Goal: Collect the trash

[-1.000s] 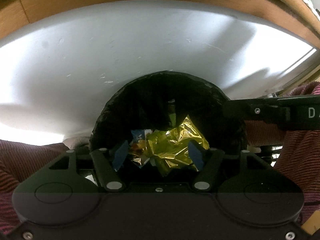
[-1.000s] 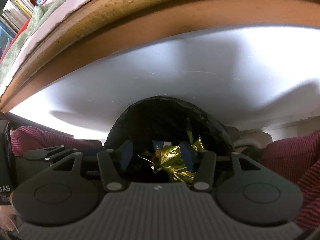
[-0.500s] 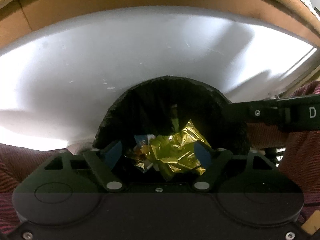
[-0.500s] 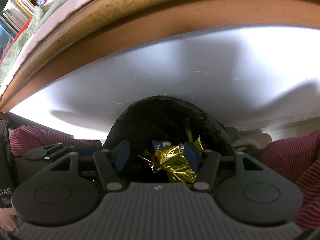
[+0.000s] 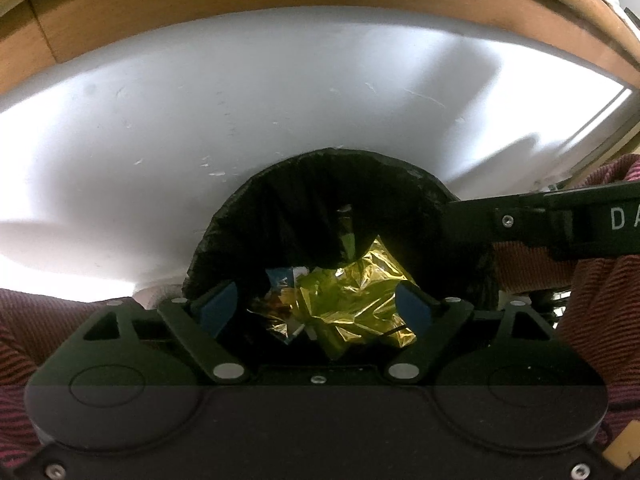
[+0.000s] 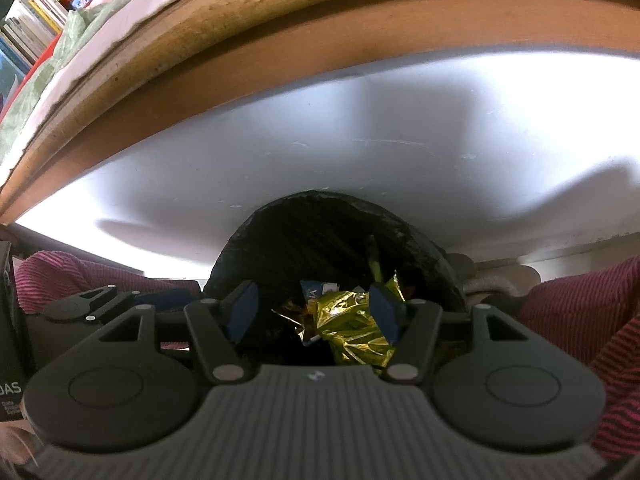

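Bin interior is mostly black liner, bottom unreadable. One crumpled gold foil wrapper lies inside with one blue-white scrap at its left, its print illegible. Left gripper has just been opening, spread, foil below untouched. Right gripper spread, gripping nothing, its near-right pad partly covering the foil. Two grippers.

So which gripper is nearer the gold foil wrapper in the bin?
Too close to call. The left gripper and right gripper both hover open over the gold foil wrapper in the bin.
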`<act>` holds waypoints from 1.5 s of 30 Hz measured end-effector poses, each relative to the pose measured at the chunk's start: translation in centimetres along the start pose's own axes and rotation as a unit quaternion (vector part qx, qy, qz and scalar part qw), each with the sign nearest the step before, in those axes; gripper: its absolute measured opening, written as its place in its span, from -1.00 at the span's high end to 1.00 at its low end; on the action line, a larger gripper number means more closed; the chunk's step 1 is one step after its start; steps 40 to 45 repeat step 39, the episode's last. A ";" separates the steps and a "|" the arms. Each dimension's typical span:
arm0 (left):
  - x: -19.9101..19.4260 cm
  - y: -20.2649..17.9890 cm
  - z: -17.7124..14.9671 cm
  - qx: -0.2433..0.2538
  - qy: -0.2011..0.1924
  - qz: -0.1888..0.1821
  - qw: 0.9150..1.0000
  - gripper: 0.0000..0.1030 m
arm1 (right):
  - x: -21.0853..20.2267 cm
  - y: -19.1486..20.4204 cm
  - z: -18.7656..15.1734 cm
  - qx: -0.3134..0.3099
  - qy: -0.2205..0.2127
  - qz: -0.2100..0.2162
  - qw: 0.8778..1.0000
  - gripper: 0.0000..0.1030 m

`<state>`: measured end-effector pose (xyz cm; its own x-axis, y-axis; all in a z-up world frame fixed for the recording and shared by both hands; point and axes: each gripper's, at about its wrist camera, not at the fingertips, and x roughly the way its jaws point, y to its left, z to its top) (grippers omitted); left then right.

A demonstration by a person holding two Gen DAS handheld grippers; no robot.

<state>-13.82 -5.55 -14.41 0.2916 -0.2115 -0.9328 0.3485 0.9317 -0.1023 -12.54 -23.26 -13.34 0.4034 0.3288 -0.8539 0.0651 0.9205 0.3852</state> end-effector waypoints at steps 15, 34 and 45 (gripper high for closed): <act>-1.1 -0.5 -0.3 0.020 -0.034 0.005 0.999 -0.72 | 0.3 0.0 -0.1 0.006 0.001 -0.002 1.000 -0.42; -0.6 -0.5 -0.3 0.019 -0.017 0.018 1.000 -0.83 | 0.3 -0.1 -0.1 0.009 0.003 -0.003 1.000 -0.44; -0.5 -0.6 -0.4 0.019 -0.015 0.013 1.000 -0.83 | 0.3 -0.1 -0.2 0.009 0.002 -0.002 1.000 -0.46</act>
